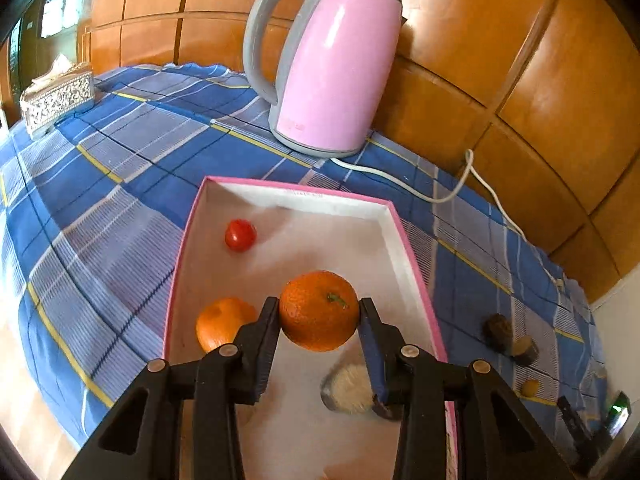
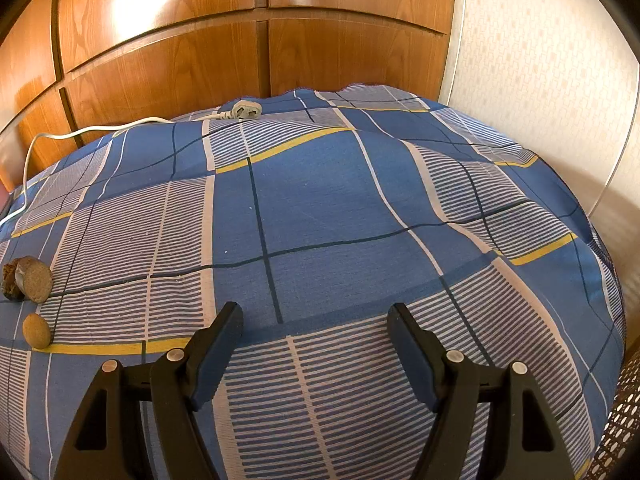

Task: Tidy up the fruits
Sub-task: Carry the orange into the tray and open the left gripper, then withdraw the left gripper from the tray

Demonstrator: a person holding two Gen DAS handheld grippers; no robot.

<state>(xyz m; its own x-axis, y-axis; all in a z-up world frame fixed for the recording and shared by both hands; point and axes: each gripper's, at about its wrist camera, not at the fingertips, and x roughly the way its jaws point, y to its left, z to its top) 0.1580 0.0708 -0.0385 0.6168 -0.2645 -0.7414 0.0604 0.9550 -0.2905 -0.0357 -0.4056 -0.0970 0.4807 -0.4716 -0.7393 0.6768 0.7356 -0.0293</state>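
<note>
Gripping an orange (image 1: 319, 311) by its sides, the left gripper (image 1: 319, 312) holds it above the pink-rimmed box (image 1: 412, 256), jaws closed on the fruit. A second orange (image 1: 222, 322) and a small tomato (image 1: 240, 235) already lie inside. Risk: the round, smooth fruit is pinched only near the jaw tips, so a sudden tilt could let it slip, drop and roll against the others or over the low wall. The right gripper (image 2: 315, 322) hangs over the checked table cloth (image 2: 320, 200), jaws open and empty; brown fruits (image 2: 28, 280) remain unsorted nearby.
</note>
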